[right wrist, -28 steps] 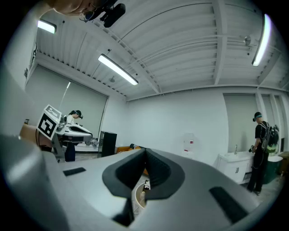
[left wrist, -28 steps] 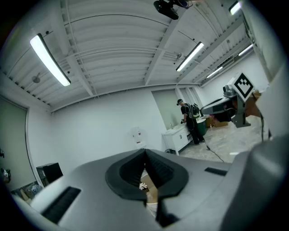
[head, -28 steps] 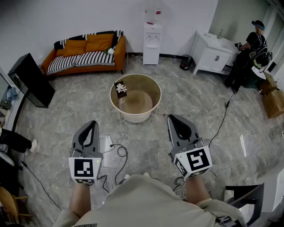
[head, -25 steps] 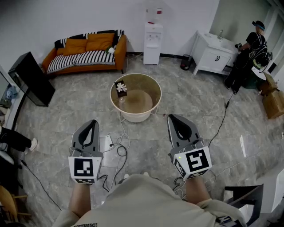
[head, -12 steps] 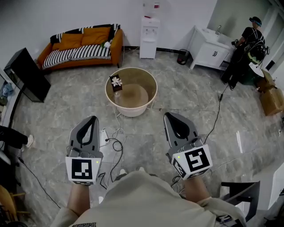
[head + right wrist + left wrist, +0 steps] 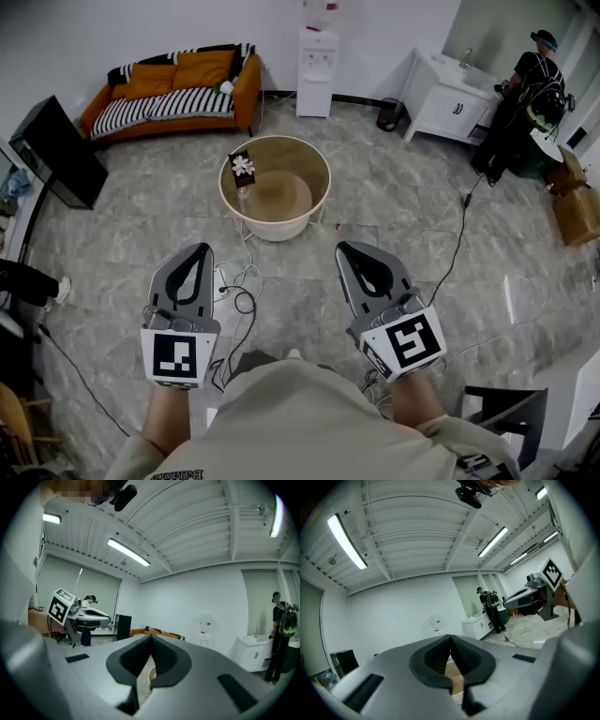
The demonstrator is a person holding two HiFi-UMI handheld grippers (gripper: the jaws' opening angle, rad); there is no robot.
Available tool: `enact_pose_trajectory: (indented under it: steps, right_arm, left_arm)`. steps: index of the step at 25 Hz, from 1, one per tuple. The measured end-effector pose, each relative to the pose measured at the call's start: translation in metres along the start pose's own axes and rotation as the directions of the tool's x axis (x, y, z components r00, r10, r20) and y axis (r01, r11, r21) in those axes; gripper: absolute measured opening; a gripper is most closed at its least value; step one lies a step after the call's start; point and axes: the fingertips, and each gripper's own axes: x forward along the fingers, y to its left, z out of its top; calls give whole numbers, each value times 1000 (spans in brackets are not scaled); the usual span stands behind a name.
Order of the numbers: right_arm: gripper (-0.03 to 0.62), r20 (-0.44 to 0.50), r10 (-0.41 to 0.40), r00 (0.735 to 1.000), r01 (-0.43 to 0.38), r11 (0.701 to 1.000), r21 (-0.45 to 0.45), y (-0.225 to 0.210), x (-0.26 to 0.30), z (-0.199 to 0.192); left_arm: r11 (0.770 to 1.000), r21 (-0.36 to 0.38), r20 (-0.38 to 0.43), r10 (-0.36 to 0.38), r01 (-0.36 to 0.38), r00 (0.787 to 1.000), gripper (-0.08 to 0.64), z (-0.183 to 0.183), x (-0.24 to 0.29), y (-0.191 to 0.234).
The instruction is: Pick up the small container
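Note:
The small container point(image 6: 242, 168), a dark box with a white flower on top, stands on the left part of a round beige table point(image 6: 310, 202) in the head view. Both grippers hover over the floor well short of the table. My left gripper point(image 6: 199, 248) is shut and holds nothing. My right gripper point(image 6: 348, 249) is also shut and holds nothing. In the left gripper view the jaws point(image 6: 450, 636) meet, with a slice of the tan table point(image 6: 454, 674) below them. The right gripper view shows its jaws point(image 6: 151, 636) pressed together too.
Loose cables and a power strip point(image 6: 234, 292) lie on the marble floor between me and the table. An orange sofa point(image 6: 173, 92), a water dispenser point(image 6: 316, 58) and a white sink cabinet point(image 6: 447, 97) line the far wall. A person point(image 6: 520, 98) stands far right. A black chair point(image 6: 506, 412) is beside me.
Both grippers have edged forward toward the table, the right one drifting slightly left. Their jaws stay shut throughout. The container has not moved.

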Motion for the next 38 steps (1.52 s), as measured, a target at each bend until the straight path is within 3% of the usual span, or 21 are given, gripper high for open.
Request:
enact_pose_trajectory:
  steps: [7, 18, 38]
  right_arm:
    - [-3, 16, 42, 999, -42, 999, 25, -6, 4, -11]
    - [-3, 6, 77, 997, -77, 997, 2, -23, 62, -22]
    - [-3, -93, 64, 994, -65, 998, -2, -101, 276, -34]
  left_arm:
    - [1000, 17, -34, 15, -14, 999, 5, -7, 10, -3]
    - [999, -4, -36, 39, -39, 999, 5, -28, 54, 27]
    - [998, -53, -80, 9, -13, 997, 5, -67, 239, 160]
